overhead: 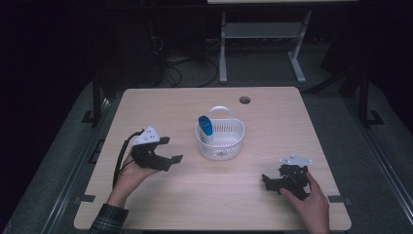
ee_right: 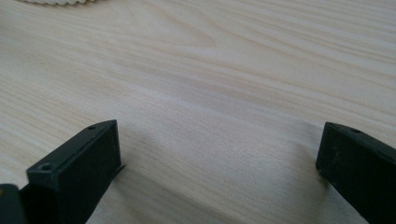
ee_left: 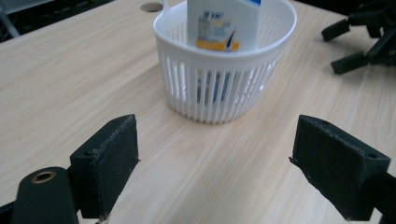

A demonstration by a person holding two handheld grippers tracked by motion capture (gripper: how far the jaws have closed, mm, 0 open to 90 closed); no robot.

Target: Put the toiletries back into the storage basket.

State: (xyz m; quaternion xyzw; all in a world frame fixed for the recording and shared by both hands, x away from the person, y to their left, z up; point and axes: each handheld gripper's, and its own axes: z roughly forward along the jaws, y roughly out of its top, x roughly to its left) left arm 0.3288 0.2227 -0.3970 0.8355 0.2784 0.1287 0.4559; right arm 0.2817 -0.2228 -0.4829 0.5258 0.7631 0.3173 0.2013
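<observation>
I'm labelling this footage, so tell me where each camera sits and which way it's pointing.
High view: above the person's side, looking forward and down on the table; forearms, hands, left gripper, right gripper.
Left gripper view: along its open jaws toward the basket holding a bottle.
Right gripper view: low, open jaws over bare tabletop.
Shared: basket and bottle, high and left gripper views.

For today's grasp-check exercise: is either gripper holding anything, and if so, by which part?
Nothing is held. The left gripper and right gripper are both open over the pale wooden table, apart from the white slotted plastic basket.
</observation>
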